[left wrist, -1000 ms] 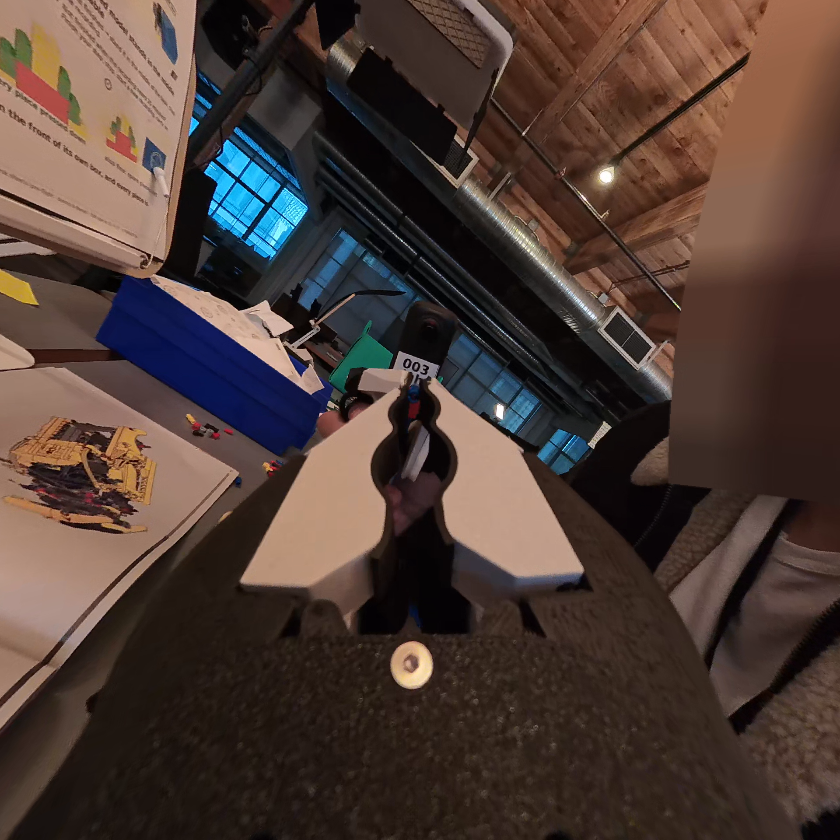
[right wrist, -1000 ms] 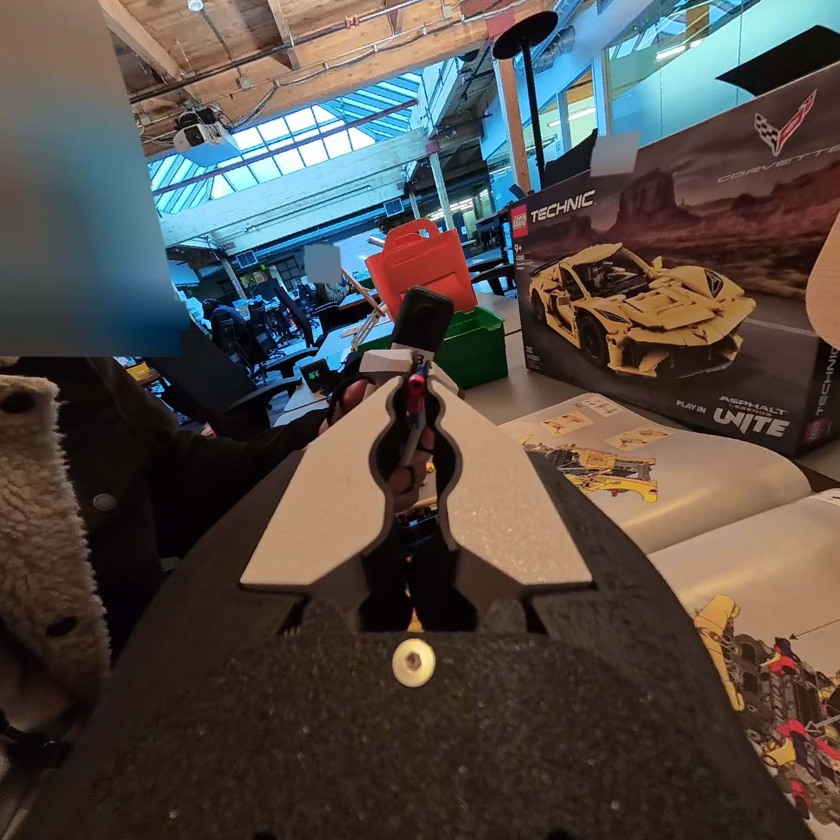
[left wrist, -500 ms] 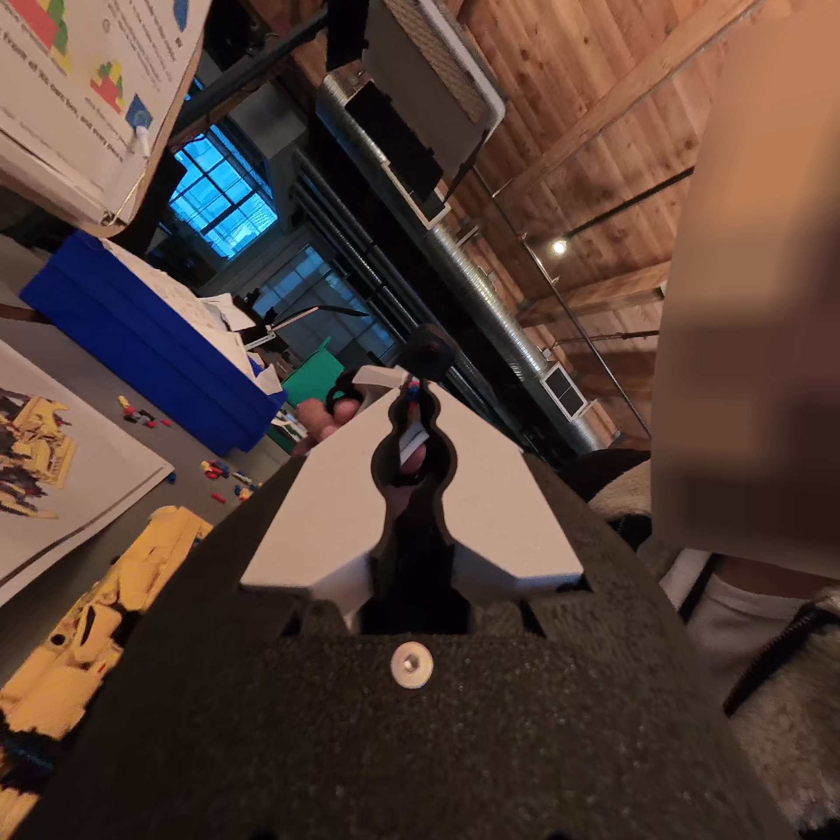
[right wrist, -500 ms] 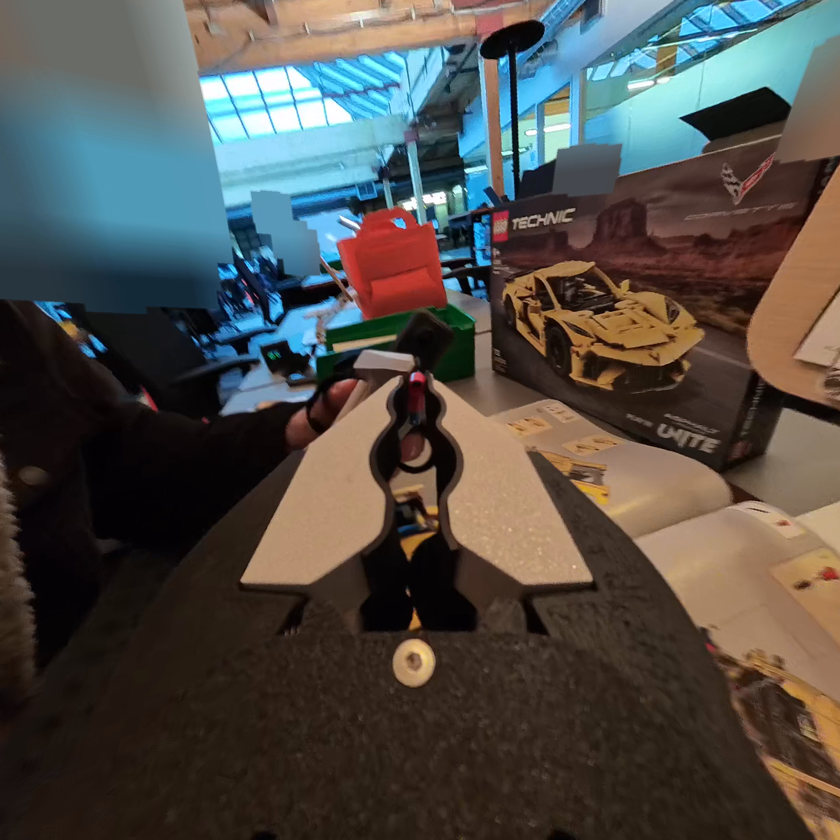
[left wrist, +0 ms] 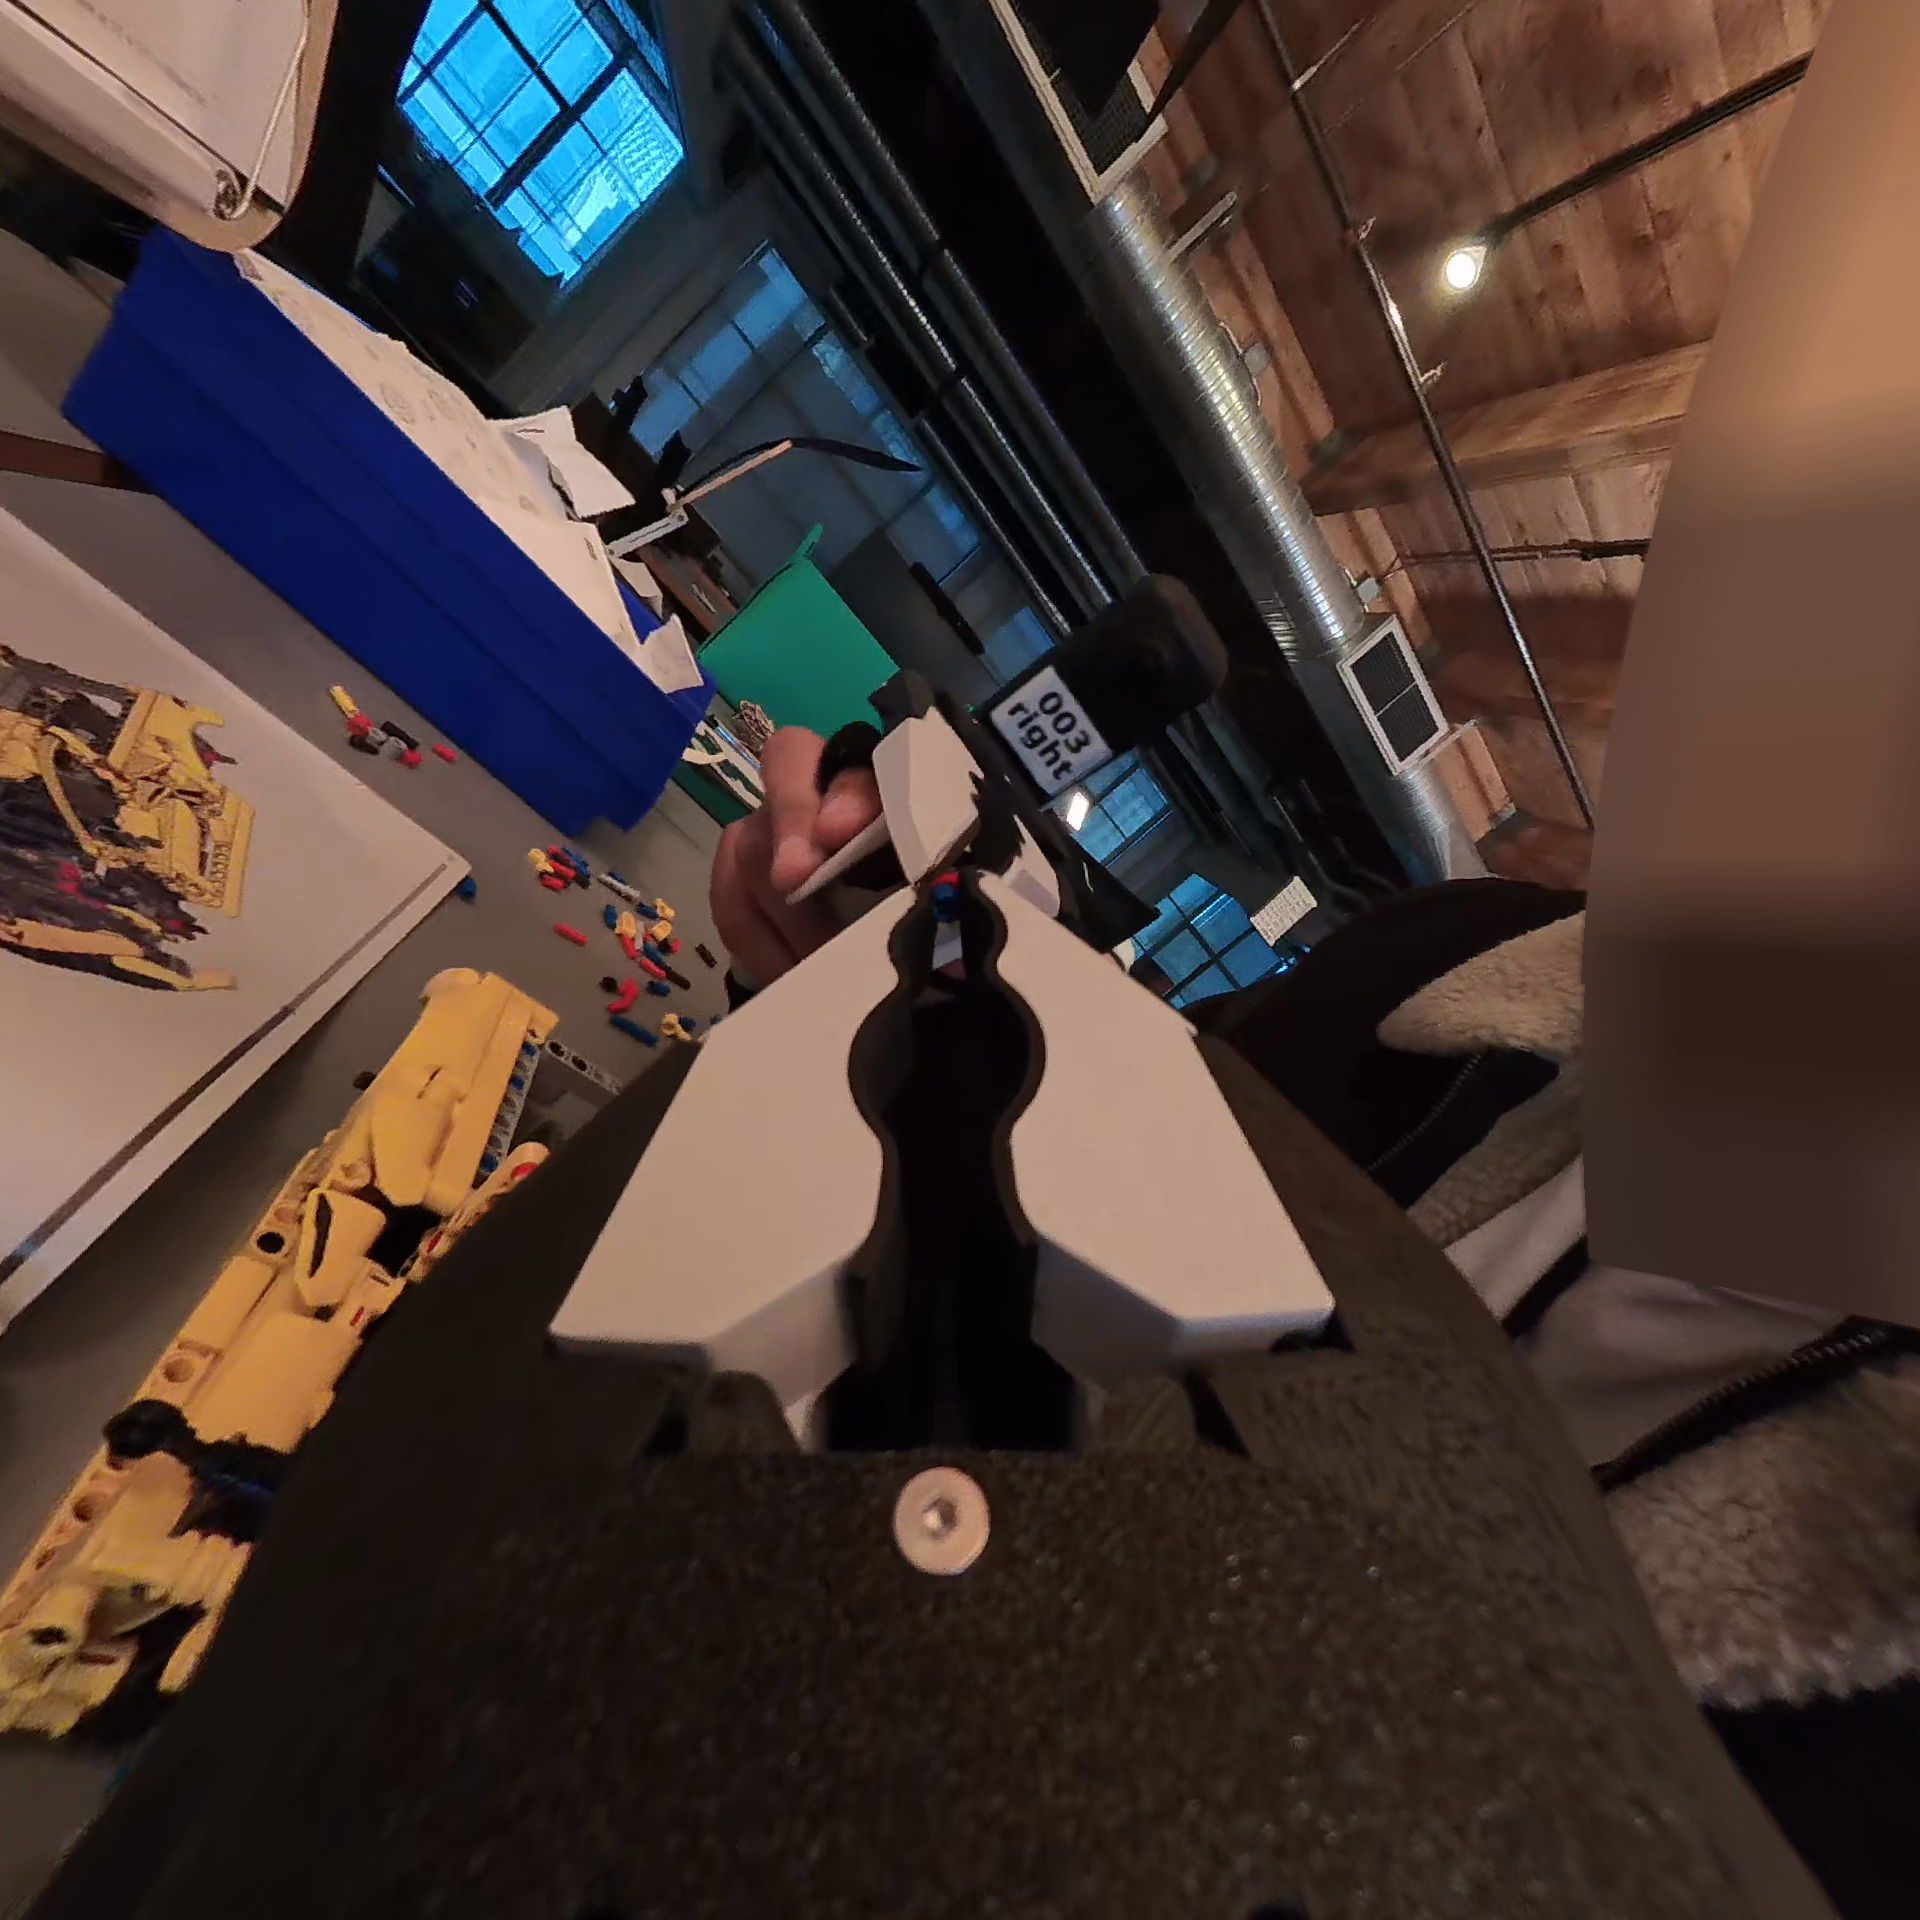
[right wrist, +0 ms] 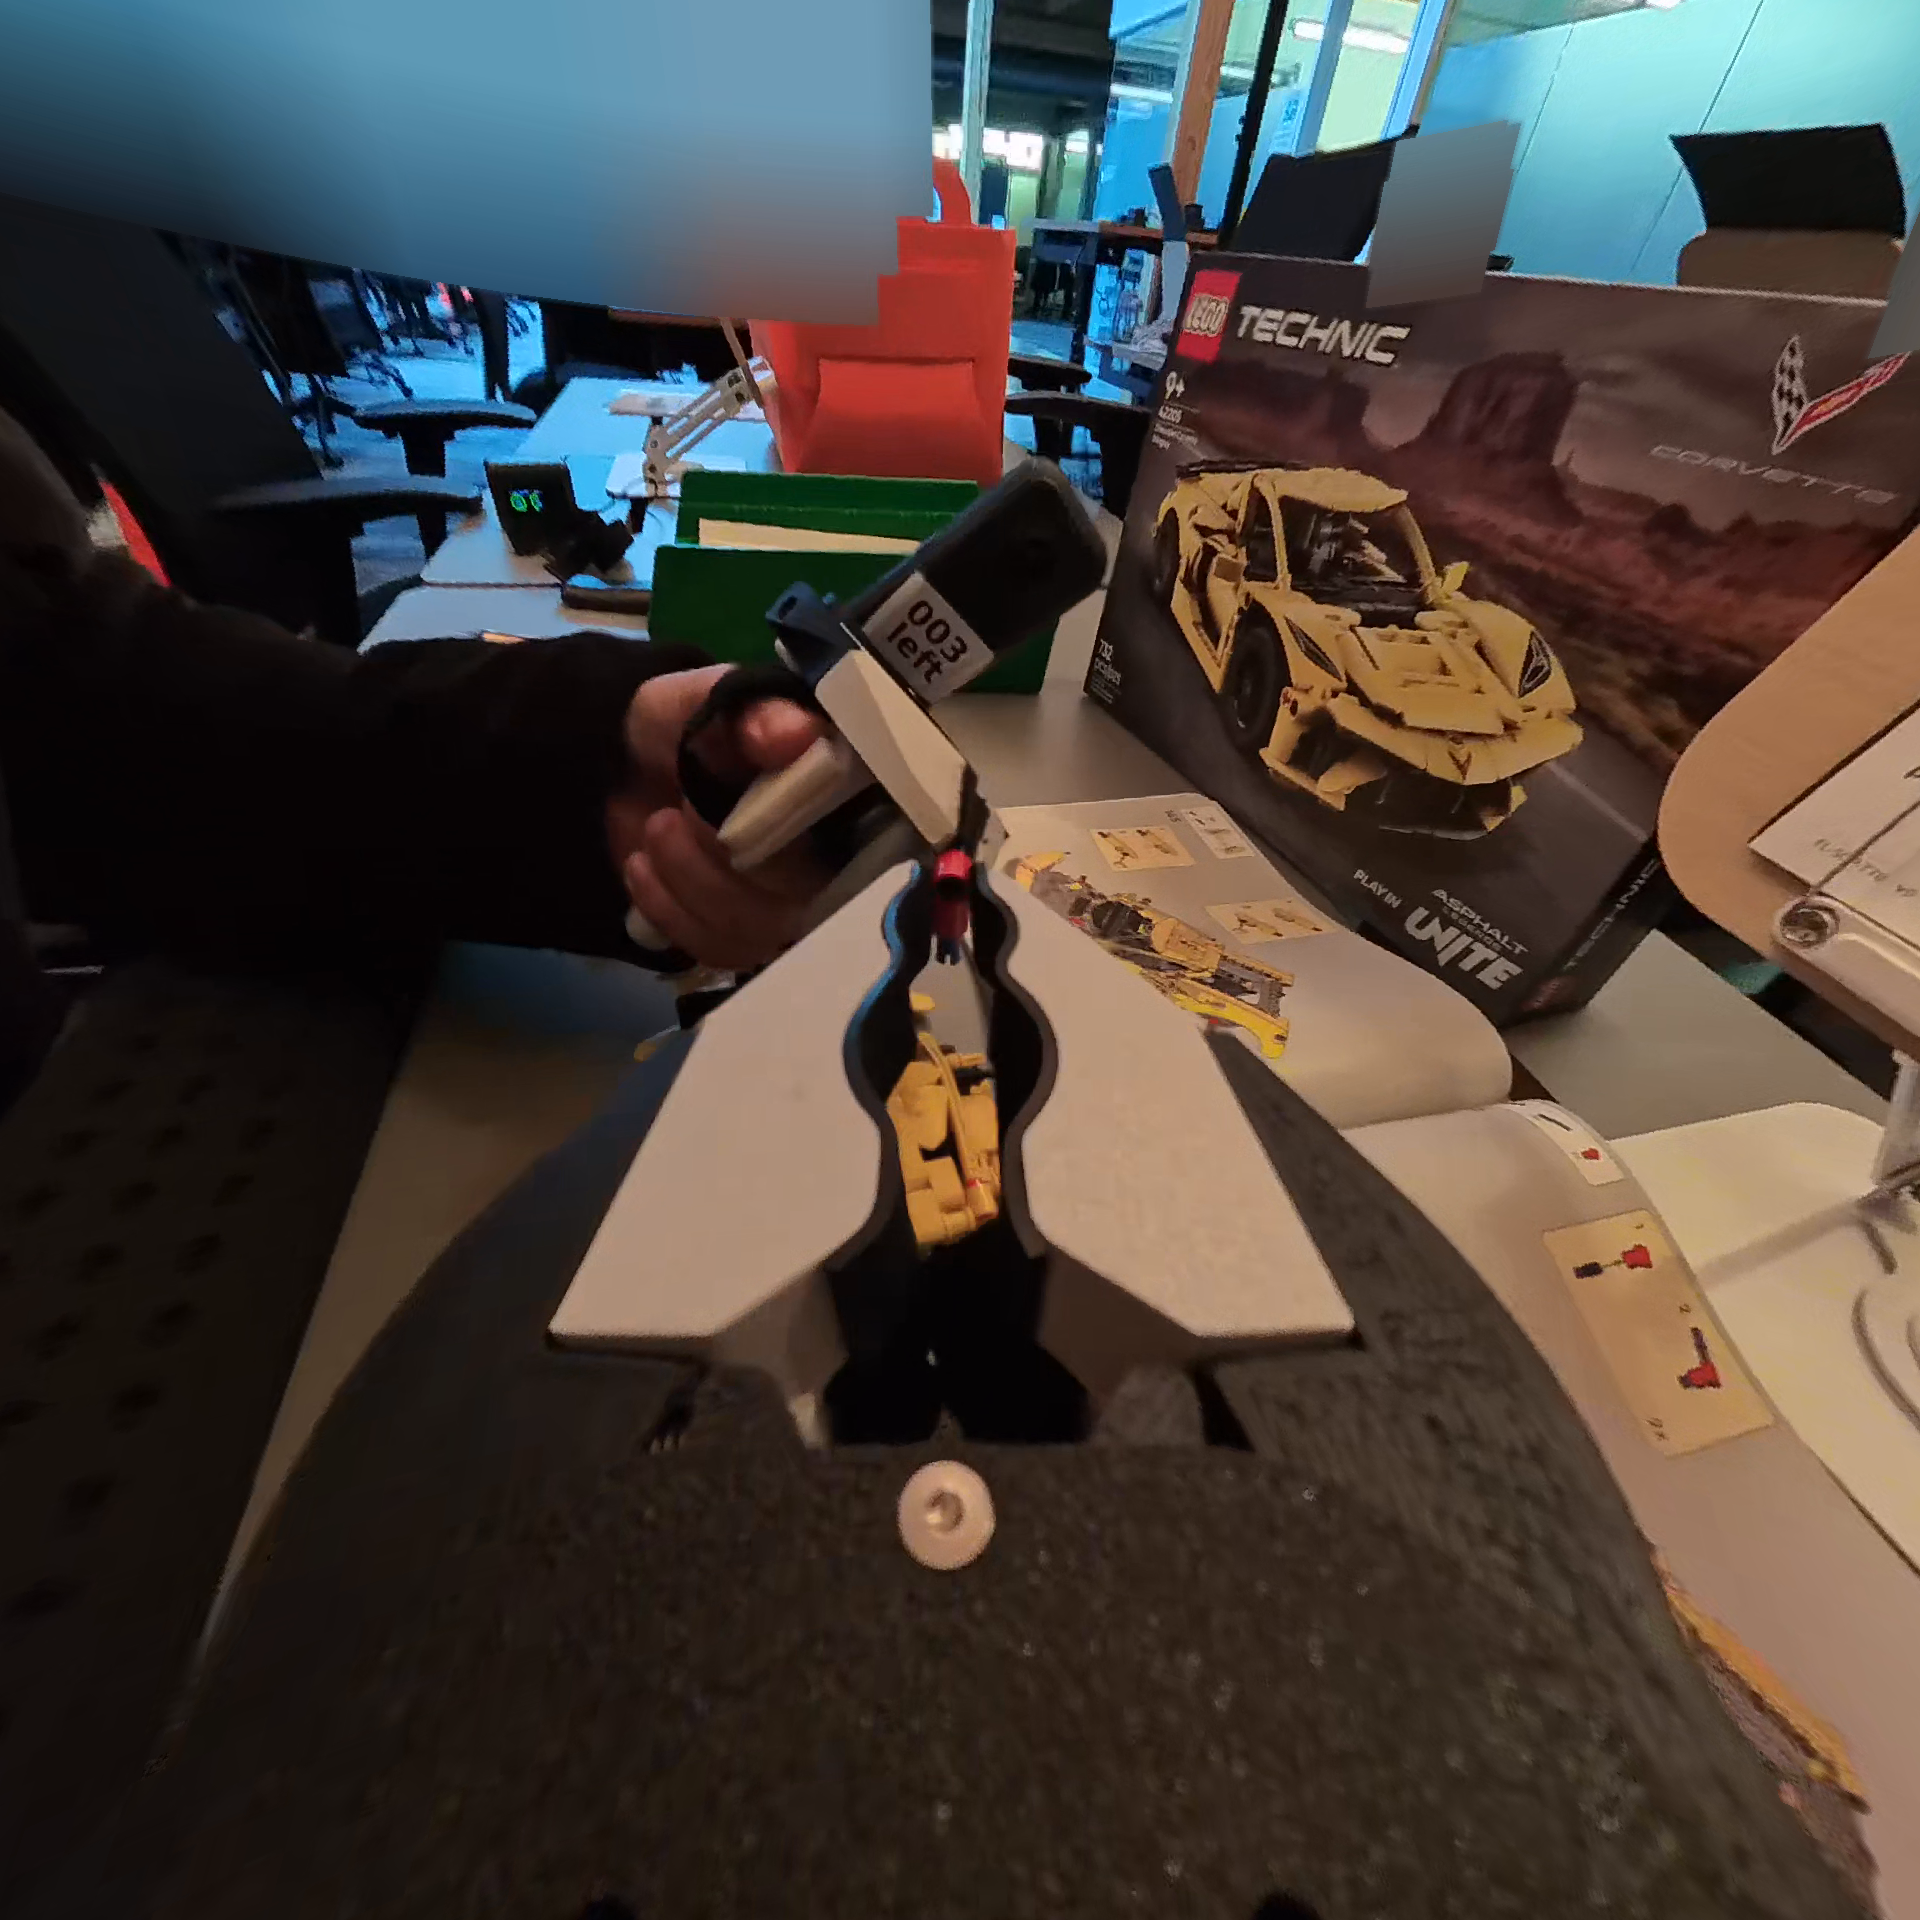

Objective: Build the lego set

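**Spotter:** What step are you on?

**Me:** I'd say I'm joining two small pieces in mid-air, above the desk (right wrist: 1091, 717). My right tongs (right wrist: 948, 914) are closed on a small red-and-blue pin (right wrist: 949, 902), pinched right at the tips. My left tongs (left wrist: 951, 902) come in nose to nose with them, and from the left wrist view I see the same red and blue bit (left wrist: 943, 896) sitting where the two sets of tips meet.

**Spotter:** Are the left tongs holding anything?

**Me:** They look drawn together at the tips, with only a thin dark gap behind. Whether they clamp a part of their own or just touch the pin, I cannot tell; it's too small and half hidden.

**Spotter:** Where's the model?

**Me:** The yellow car (left wrist: 312, 1247) lies on the desk, below and to the left of my left tongs, beside the open booklet (left wrist: 156, 883). I catch a slice of it through the gap of my right tongs too. Loose pieces (left wrist: 623, 935) are scattered just beyond it, near the blue bin (left wrist: 364, 520). The set's box (right wrist: 1507, 623) stands behind the booklet.

**Spotter:** Next move?

**Me:** My guess: keep both tips lined up on one axis and press gently together until the pin seats. A slight twist could flick it out, since so little of it is gripped. Then I'd carry it down to the car.
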